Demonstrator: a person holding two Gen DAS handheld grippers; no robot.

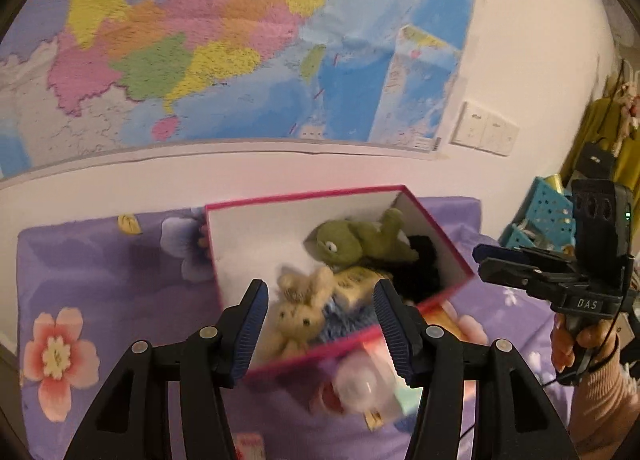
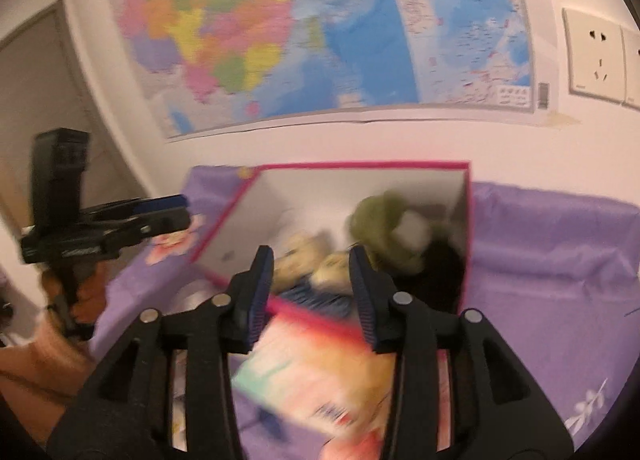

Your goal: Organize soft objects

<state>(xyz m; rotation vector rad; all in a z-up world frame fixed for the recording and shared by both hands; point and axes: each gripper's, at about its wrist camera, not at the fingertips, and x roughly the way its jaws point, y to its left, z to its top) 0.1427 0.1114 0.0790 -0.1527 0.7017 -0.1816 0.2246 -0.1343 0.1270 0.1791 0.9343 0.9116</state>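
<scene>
A pink-rimmed box (image 1: 304, 194) stands on a purple flowered cloth. It holds a green plush frog (image 1: 352, 242), a beige plush bunny (image 1: 300, 310), a black fluffy toy (image 1: 424, 260), a blue knit item (image 1: 344, 320) and a yellow packet (image 1: 356, 282). My left gripper (image 1: 320, 328) is open and empty over the box's near edge. My right gripper (image 2: 312, 292) is open and empty above the box (image 2: 360, 166); it also shows in the left wrist view (image 1: 516, 264), right of the box. The right wrist view is blurred.
A map (image 1: 224, 40) hangs on the white wall behind, with wall sockets (image 1: 484, 130) to its right. Teal perforated baskets (image 1: 540, 212) stand at the far right. A pale pink plush (image 1: 360, 384) and a colourful printed pack (image 2: 320, 376) lie in front of the box.
</scene>
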